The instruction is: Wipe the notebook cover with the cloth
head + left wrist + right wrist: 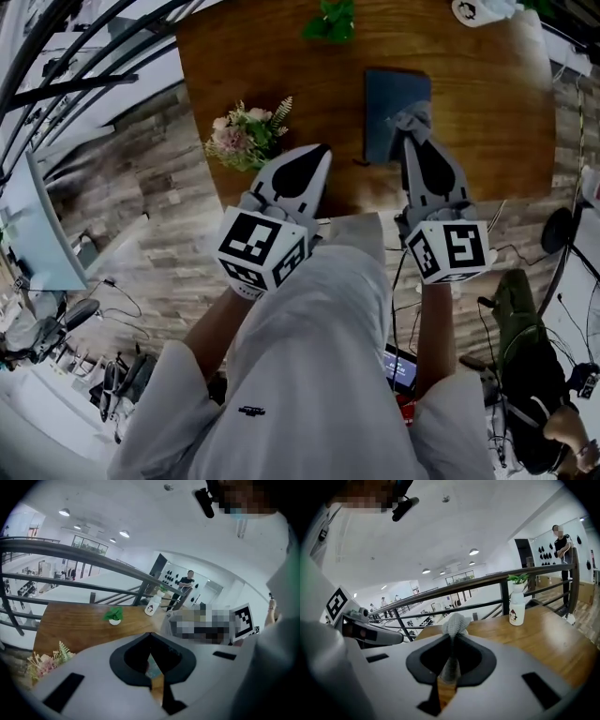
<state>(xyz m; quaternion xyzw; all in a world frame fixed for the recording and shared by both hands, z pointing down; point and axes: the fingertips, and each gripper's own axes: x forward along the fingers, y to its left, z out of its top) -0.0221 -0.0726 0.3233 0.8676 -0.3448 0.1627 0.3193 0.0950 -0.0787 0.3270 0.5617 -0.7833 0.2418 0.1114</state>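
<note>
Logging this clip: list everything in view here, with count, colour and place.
table: one, brown wood, fills the upper head view
notebook: one, dark blue, flat on the table's right half
cloth: one, grey, over the notebook's near right part
flower bunch: one, pink, cream and green, at the table's near left edge
potted plant: one, green leaves, at the table's far edge
bottle: one, white, at the table's far right
railing: one, dark, beyond the table
left hand-held gripper: one, grey, jaws together on nothing, over the table's near edge
right hand-held gripper: one, grey, jaws closed on the cloth
</note>
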